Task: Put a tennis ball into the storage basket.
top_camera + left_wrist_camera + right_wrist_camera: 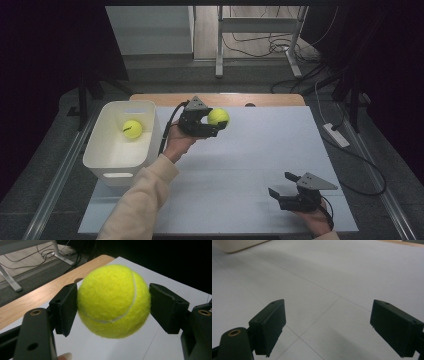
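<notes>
Left claw [113, 302]: clamped on a fuzzy yellow tennis ball [113, 301], which is squeezed between both black pads.
Right claw [328, 327]: spread wide, nothing held.

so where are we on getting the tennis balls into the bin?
Done: one tennis ball already lies inside the white bin.
In hand: the left gripper is shut on a second tennis ball, held clear of the white table, just right of the bin.
Left: carry it over the bin and release. The right gripper rests near the table's front edge, jaws open with nothing between them.
</notes>
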The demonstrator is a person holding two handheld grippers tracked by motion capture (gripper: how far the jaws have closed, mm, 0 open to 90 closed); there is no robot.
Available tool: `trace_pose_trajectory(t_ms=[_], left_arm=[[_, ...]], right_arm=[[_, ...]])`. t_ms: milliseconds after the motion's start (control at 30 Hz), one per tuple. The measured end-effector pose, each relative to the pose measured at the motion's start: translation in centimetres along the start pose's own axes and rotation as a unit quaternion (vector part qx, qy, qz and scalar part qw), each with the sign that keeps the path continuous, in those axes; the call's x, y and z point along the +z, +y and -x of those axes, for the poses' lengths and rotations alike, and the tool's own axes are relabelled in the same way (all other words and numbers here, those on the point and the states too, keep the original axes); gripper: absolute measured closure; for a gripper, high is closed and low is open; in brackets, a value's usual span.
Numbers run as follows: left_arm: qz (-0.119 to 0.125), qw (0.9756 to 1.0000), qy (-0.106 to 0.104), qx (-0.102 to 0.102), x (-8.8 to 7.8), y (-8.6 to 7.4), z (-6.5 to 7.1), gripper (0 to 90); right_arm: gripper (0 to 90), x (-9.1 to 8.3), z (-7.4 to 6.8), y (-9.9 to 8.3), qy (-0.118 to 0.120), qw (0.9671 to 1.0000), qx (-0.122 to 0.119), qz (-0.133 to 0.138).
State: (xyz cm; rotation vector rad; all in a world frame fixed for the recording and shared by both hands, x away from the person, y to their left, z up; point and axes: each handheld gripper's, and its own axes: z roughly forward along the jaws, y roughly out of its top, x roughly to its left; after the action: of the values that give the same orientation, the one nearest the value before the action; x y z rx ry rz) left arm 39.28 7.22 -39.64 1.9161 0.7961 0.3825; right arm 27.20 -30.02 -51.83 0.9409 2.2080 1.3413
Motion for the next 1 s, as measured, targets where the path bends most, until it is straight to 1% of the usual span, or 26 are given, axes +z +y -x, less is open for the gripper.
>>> trace_pose_trajectory(t_ms=[233, 500, 1000], left_arm=[[0.008, 1.0000, 0.001, -0.004, -0.6, 0.1, -0.1, 27.5], [0.022, 0.9997, 0.007, -0.008, -1.9, 0.2, -0.3, 27.5], [0.034, 0.9992, 0.019, -0.006, -4.0, 0.3, -0.6, 27.5]], right_arm=[[13.5, 0.0, 0.0, 0.0, 0.000, 1.0000, 0.000, 0.000], [13.5, 0.0, 0.0, 0.0, 0.001, 1.0000, 0.000, 0.001], [13.5, 0.0, -0.1, 0.1, 0.000, 1.0000, 0.000, 0.002]])
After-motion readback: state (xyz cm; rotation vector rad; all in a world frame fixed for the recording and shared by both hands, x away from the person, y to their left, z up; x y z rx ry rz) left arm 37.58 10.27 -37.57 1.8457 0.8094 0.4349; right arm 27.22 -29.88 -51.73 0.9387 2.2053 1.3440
